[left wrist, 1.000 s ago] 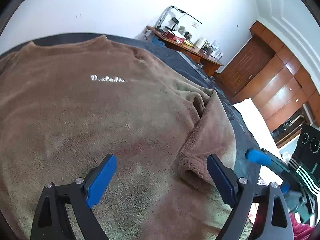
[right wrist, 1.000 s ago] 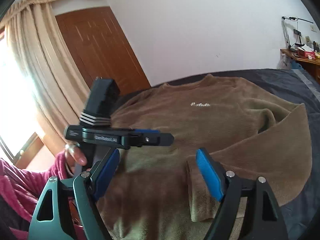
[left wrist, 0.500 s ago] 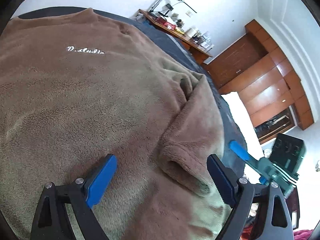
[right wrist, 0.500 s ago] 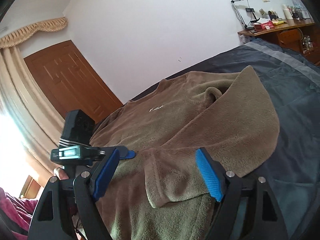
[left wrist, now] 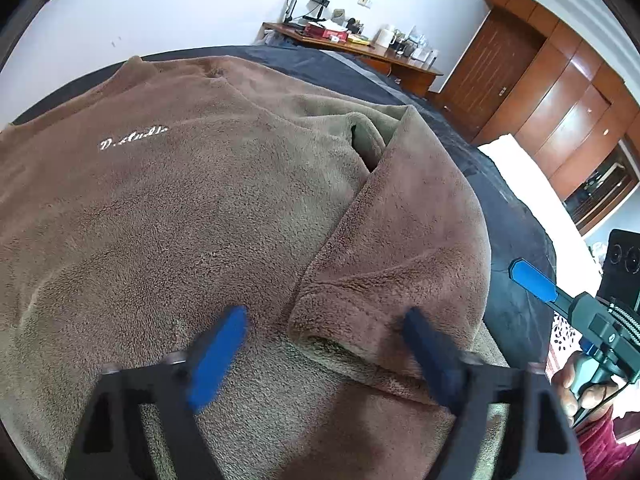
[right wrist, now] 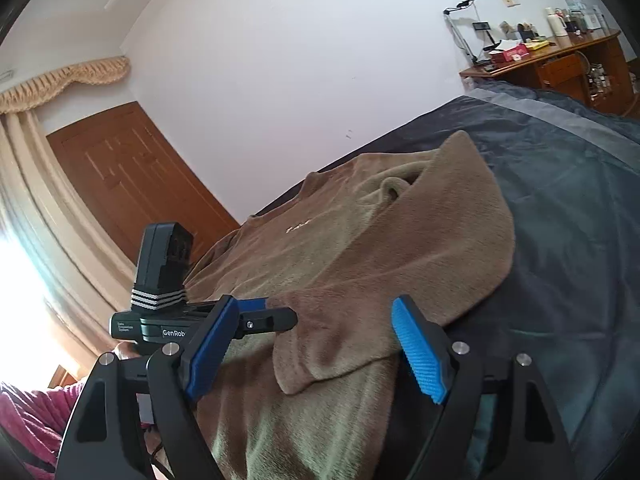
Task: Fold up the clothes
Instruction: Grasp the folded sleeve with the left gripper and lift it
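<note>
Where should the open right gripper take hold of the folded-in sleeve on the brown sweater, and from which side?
Probably at the cuff, coming in from the near hem side. The sleeve lies doubled over the brown sweater, and its cuff end is a free, thick edge sitting proud of the body. The right gripper already has open jaws straddling it, so they can close across that edge.

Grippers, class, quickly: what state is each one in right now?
Left gripper: open, holding nothing, over the brown fleece sweatshirt.
Right gripper: open, holding nothing.

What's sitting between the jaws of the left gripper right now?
The cuff end of the folded-over sleeve of the brown sweater, seen in the left wrist view; the left gripper is open.
</note>
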Demonstrator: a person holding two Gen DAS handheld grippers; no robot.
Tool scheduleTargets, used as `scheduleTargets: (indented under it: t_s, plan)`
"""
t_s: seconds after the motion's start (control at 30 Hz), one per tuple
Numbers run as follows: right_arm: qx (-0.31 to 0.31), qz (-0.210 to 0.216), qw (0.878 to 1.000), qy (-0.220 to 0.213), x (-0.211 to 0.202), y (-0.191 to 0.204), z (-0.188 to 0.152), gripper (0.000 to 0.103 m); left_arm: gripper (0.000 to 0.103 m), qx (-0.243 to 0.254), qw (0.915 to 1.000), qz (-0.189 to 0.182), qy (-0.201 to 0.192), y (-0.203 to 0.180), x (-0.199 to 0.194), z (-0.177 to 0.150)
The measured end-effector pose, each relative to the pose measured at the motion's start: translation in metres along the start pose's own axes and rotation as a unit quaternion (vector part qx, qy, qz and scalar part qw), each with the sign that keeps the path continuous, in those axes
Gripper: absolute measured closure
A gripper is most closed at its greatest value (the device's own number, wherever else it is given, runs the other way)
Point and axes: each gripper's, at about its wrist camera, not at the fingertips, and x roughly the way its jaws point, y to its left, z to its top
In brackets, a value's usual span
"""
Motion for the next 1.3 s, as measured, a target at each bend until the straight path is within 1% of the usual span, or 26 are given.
scheduleTargets:
  t_s: [0.03,0.07,0.1,0.13,0.2,0.27,0.33,0.4,0.5,0.57,0.63,0.8,0.93,1.07,1.13,1.23,1.3]
  plan:
    - [0.000,-0.003,1.000,-0.001,-0.001,-0.002,0.000,0.021,0.040,-0.002,1.0000,-0.004,0.003,-0.001,0.000,0.001]
    - [0.001,-0.006,1.000,-0.002,-0.003,-0.003,-0.001,0.021,0.052,-0.003,0.9999,-0.009,0.007,-0.002,-0.001,0.001]
    - [0.002,-0.007,1.000,-0.003,-0.003,-0.004,-0.001,0.021,0.057,-0.003,0.9999,-0.011,0.010,-0.003,-0.001,0.002]
    - [0.003,-0.008,1.000,-0.004,-0.004,-0.005,-0.002,0.021,0.058,-0.003,0.9998,-0.014,0.013,-0.005,-0.001,0.002]
    - [0.007,-0.007,1.000,-0.005,-0.004,-0.007,-0.002,0.021,0.064,0.001,0.9998,-0.012,0.013,-0.006,-0.001,0.001]
    - [0.008,-0.008,1.000,-0.006,-0.003,-0.008,-0.002,0.021,0.066,-0.001,0.9998,-0.011,0.013,-0.006,-0.002,0.001]
    - [0.007,-0.010,1.000,-0.006,-0.003,-0.009,-0.002,0.021,0.070,-0.007,0.9998,-0.012,0.012,-0.005,-0.003,0.002]
    - [0.006,-0.012,1.000,-0.006,-0.004,-0.009,-0.002,0.021,0.077,-0.011,0.9998,-0.014,0.009,-0.004,-0.005,0.002]
    - [0.008,-0.015,1.000,-0.007,-0.004,-0.010,-0.002,0.021,0.084,-0.013,0.9996,-0.023,0.002,-0.004,-0.010,0.005]
    - [0.009,-0.018,1.000,-0.008,-0.005,-0.011,-0.002,0.021,0.085,-0.011,0.9995,-0.030,-0.004,-0.006,-0.014,0.009]
    - [0.009,-0.021,1.000,-0.008,-0.005,-0.012,-0.001,0.021,0.086,-0.005,0.9992,-0.036,-0.019,-0.010,-0.024,0.018]
    - [0.002,-0.033,0.999,-0.011,-0.010,-0.011,0.001,0.021,0.086,0.006,0.9966,-0.042,-0.071,-0.016,-0.057,0.050]
    - [-0.004,-0.045,0.999,-0.013,-0.014,-0.010,0.003,0.021,0.086,-0.003,0.9925,-0.040,-0.115,-0.006,-0.087,0.075]
    - [0.000,-0.053,0.999,-0.014,-0.016,-0.012,0.005,0.021,0.086,-0.037,0.9861,-0.028,-0.159,0.018,-0.114,0.097]
    - [0.001,-0.055,0.998,-0.013,-0.016,-0.014,0.006,0.021,0.086,-0.064,0.9821,-0.026,-0.175,0.040,-0.129,0.101]
    - [0.001,-0.056,0.998,-0.010,-0.014,-0.015,0.008,0.021,0.086,-0.107,0.9759,-0.014,-0.189,0.083,-0.152,0.098]
    - [-0.003,-0.055,0.998,-0.007,-0.010,-0.012,0.009,0.021,0.086,-0.131,0.9723,0.001,-0.194,0.106,-0.158,0.092]
